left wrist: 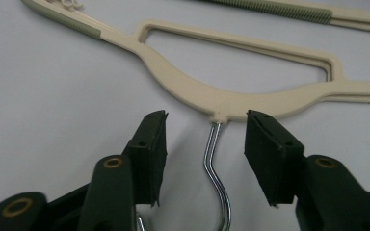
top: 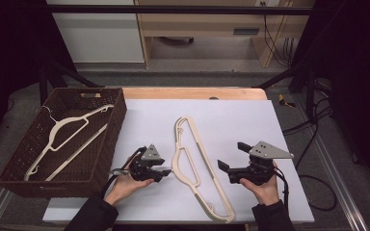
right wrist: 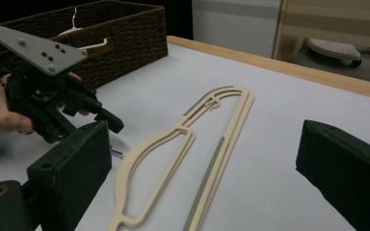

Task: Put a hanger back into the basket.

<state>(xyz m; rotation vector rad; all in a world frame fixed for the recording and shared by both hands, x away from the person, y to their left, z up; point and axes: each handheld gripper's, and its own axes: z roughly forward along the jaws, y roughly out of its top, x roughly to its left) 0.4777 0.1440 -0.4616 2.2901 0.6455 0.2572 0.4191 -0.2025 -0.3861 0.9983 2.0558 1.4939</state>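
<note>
Setting: wooden furniture and a white cabinet are seen behind the bench (top: 192, 93), with dark drapes at both sides.
Bench: a wooden top is covered by a pale grey mat (top: 231, 125), on which the work is laid out.
Basket: a dark woven basket (top: 111, 139) is placed at the left edge of the mat; a cream hanger in the basket (top: 60, 137) is seen lying tilted inside it.
Hanger on the mat: the cream hanger on the mat (top: 197, 163) is laid flat near the middle of the mat, between the two grippers, its long bar running from the far centre toward the near right corner. Grey ribbed strips are seen on its bar.
Hook: the metal hook (left wrist: 214, 168) is seen pointing toward the left gripper, lying on the mat.
Left gripper: the left gripper (left wrist: 206, 127) is held low at the hanger's neck; its jaws are set half apart on either side of the hook, and the pads are not touching it.
Right gripper: the right gripper (top: 230, 156) is held just right of the hanger, its jaws spread wide with nothing between them.
</note>
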